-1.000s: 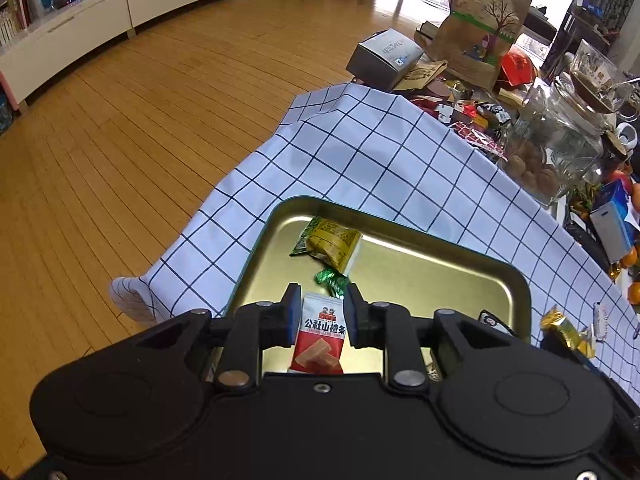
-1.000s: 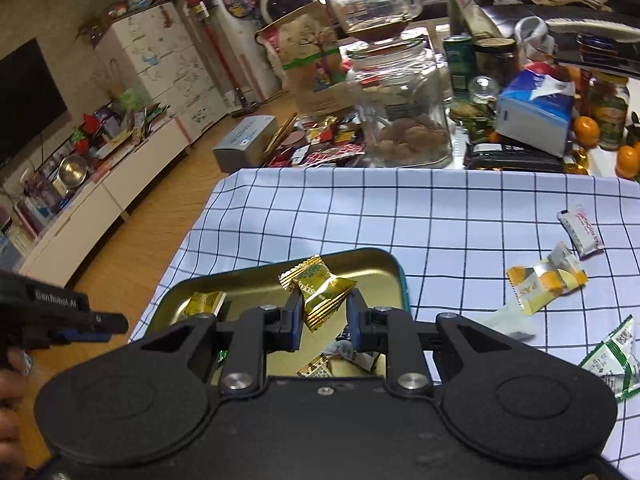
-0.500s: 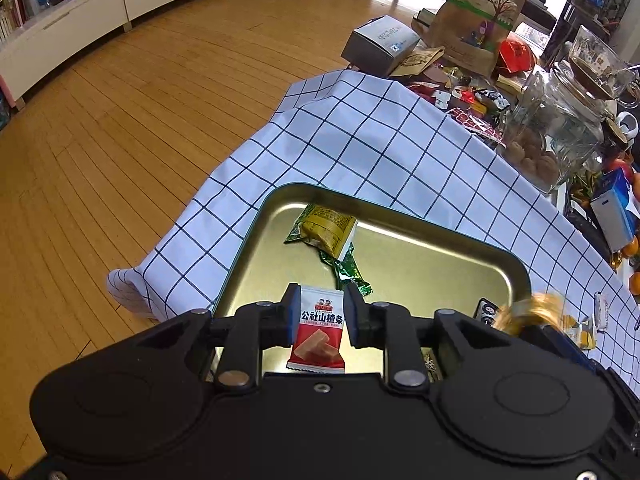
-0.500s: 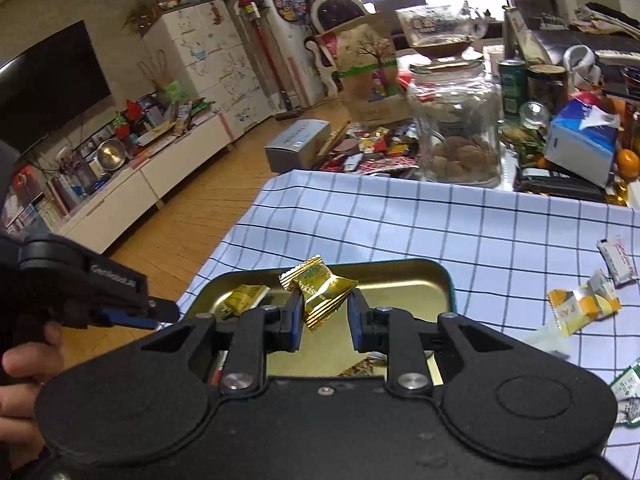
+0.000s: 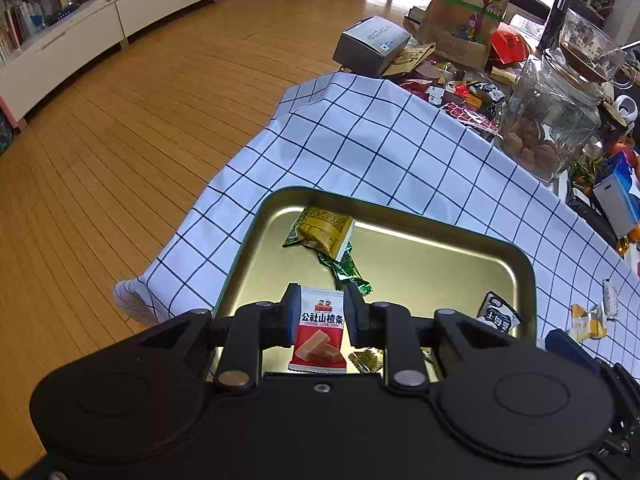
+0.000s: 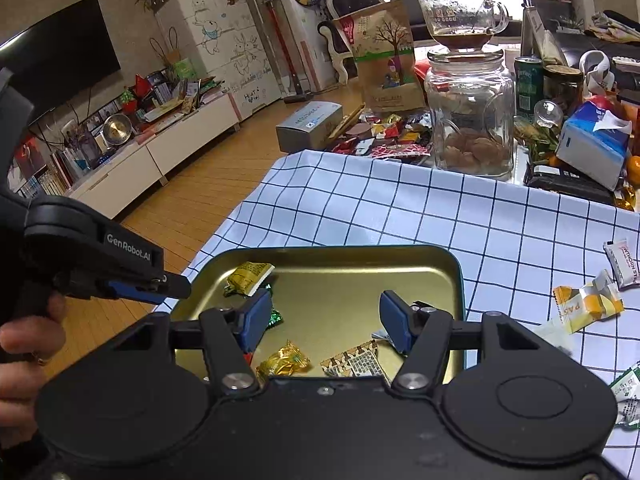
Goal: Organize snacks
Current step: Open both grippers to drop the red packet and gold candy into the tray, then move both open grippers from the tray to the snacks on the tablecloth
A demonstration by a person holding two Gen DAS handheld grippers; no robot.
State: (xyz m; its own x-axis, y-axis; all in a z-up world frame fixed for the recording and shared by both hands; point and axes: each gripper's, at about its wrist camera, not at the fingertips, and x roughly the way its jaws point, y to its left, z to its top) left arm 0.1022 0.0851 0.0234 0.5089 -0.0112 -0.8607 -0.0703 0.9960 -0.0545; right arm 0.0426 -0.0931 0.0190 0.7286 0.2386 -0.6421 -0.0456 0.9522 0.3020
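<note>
A gold metal tray (image 5: 404, 208) (image 6: 456, 268) lies on the checked cloth. My left gripper (image 5: 322, 314) is shut on a red-and-white hawthorn snack packet (image 5: 320, 332), held above the tray's near edge. My right gripper (image 6: 326, 322) is open and empty above the tray. A gold-wrapped candy (image 6: 284, 362) lies in the tray just below it, beside a patterned packet (image 6: 356, 362). A yellow packet (image 5: 322, 230) (image 6: 248, 274), a green candy (image 5: 350, 272) and a black-and-white packet (image 5: 498, 314) also lie in the tray. The left gripper shows in the right wrist view (image 6: 176, 284).
Loose snacks lie on the cloth right of the tray: an orange-and-white packet (image 6: 588, 308), a white packet (image 6: 622, 258), green-and-white packets (image 6: 628, 394). A glass jar (image 6: 470, 112), tissue box (image 6: 592, 148), grey box (image 5: 372, 42) and clutter stand at the back. The table edge drops to wood floor (image 5: 120, 140) at left.
My right gripper has opened and dropped the gold-wrapped candy into the tray. My left gripper still holds the red-and-white packet and has drawn back a little from the tray.
</note>
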